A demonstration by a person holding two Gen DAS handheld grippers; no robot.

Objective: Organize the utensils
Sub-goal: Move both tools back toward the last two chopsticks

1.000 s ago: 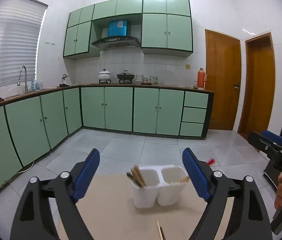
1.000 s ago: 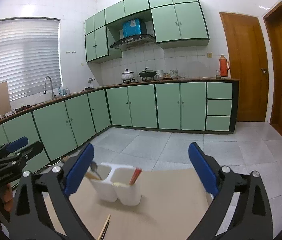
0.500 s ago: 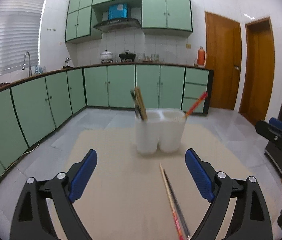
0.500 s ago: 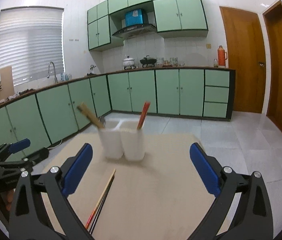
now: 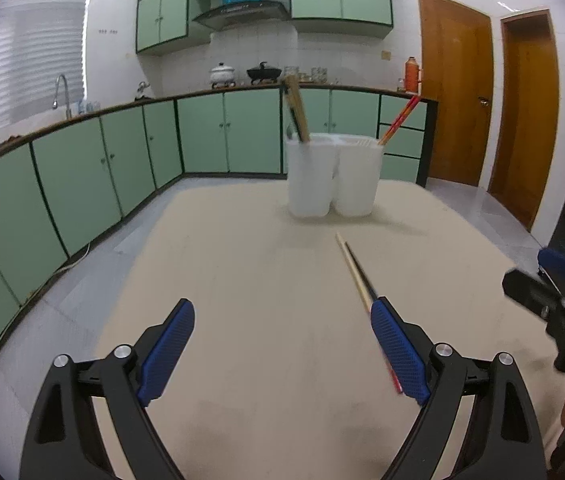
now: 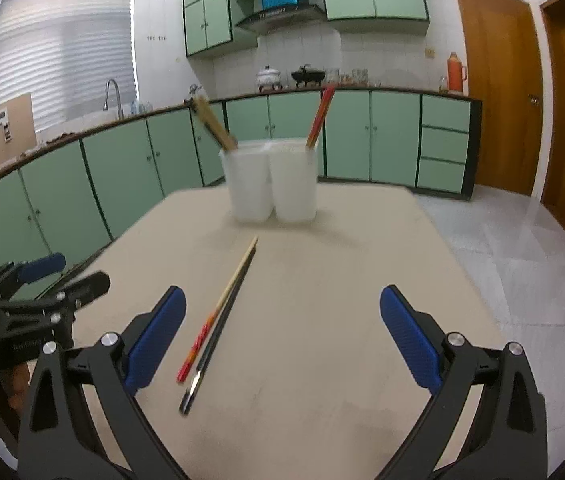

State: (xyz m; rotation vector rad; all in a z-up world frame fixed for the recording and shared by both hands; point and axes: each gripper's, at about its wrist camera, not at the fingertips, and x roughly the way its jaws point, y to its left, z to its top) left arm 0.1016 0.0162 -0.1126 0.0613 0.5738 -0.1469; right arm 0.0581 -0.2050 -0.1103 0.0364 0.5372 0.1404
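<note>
1. Chopsticks (image 6: 222, 312) first: two loose sticks lie flat on the tabletop (image 6: 322, 280), side by side and touching, one pale with a red end, one dark.
2. Their long axis runs near to far. The near ends sit by the hand-held grippers and the far tips point at the white holder (image 6: 270, 178).
3. Left hand-held gripper (image 5: 282, 348) is spread wide and holds nothing. The sticks run under its right finger, so they lie to its right.
4. Right hand-held gripper (image 6: 282, 344) is also wide and empty. The sticks lie just inside its left finger, between the two fingers.
5. Both look forward and low over the tabletop. I judge the right one nearer and better lined up for the pick, since the sticks already fall within its span.
6. Far off, the holder stands upright with two compartments: brown sticks (image 6: 214, 126) lean in the left one, a red pair (image 6: 320, 116) in the right.
</note>
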